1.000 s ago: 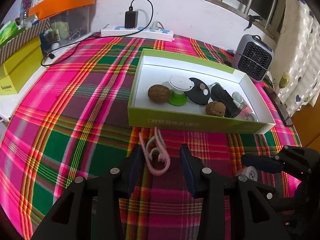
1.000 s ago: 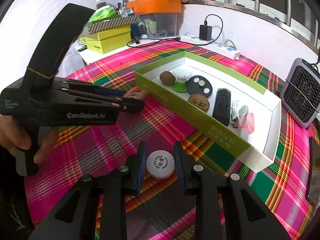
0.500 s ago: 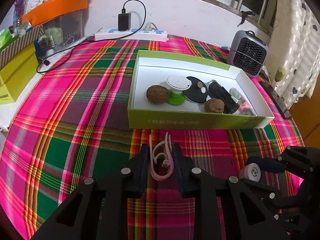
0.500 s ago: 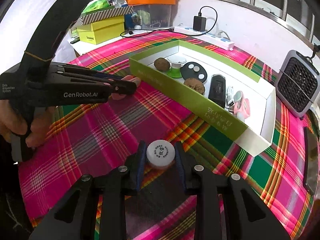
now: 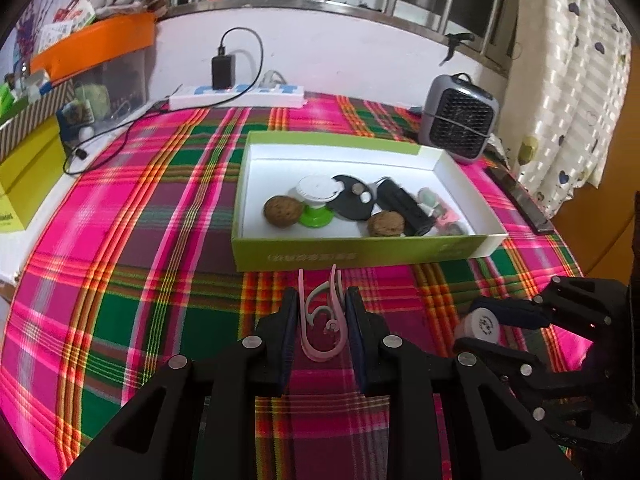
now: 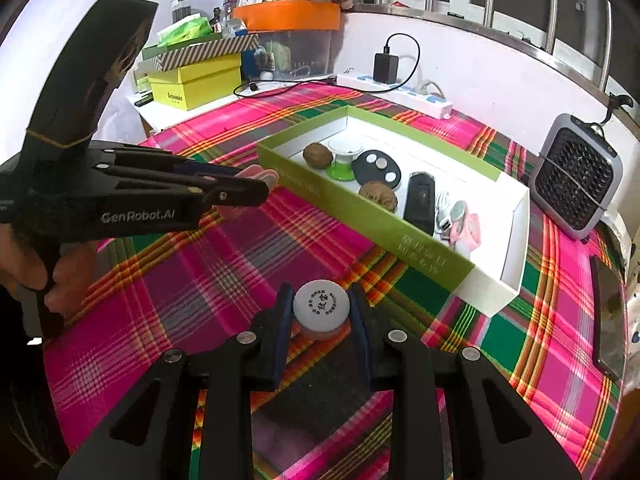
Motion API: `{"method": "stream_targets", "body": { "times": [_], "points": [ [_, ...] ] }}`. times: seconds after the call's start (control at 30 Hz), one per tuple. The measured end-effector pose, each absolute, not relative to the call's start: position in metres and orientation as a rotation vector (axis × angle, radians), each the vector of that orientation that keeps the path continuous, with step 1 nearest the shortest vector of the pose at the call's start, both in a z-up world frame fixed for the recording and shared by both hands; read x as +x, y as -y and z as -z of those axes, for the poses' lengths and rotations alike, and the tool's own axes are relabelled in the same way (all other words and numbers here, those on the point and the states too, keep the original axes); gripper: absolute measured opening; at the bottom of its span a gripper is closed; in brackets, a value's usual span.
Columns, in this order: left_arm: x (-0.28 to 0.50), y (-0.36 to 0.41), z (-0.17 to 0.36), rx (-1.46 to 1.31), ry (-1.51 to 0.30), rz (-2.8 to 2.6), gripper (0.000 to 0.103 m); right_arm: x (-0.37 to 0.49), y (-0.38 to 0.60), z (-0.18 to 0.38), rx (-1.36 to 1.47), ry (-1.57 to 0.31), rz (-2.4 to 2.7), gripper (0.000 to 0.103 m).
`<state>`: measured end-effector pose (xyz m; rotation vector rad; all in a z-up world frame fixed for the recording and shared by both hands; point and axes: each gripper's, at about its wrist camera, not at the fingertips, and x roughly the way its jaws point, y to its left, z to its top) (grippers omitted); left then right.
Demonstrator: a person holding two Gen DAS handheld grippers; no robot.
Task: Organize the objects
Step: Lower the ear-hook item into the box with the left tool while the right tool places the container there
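Plaid cloth (image 5: pixel 120 240) covers the table; the green box (image 5: pixel 360 256) sits at its far side. My left claw (image 5: pixel 322 322) is clamped on the pink clip (image 5: pixel 320 344), my right claw (image 6: pixel 320 312) on the white cap (image 6: pixel 320 306). Both pickups look done; next I lift each over the near wall and release inside.

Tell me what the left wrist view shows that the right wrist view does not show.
Only the left wrist view shows the pink ear hooks clearly, pinched in the left hand-held gripper, and the curtain at the right.

Only the right wrist view shows the person's hand on the left gripper's handle, and the printed top of the small white jar squarely between the right hand-held gripper's pads.

Both show the green box holding two walnuts, the power strip and the grey fan.
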<state>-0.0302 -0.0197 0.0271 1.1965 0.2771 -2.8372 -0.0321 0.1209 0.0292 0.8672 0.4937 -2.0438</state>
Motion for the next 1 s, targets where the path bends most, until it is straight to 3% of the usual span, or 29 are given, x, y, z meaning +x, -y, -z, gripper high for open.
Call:
{"method": "stream_targets", "body": {
  "times": [1.0],
  "points": [
    [-0.082, 0.009, -0.042, 1.163, -0.150, 2.988, 0.022, -0.089, -0.122, -0.053, 0.839, -0.367, 2.197, 0.029]
  ]
}}
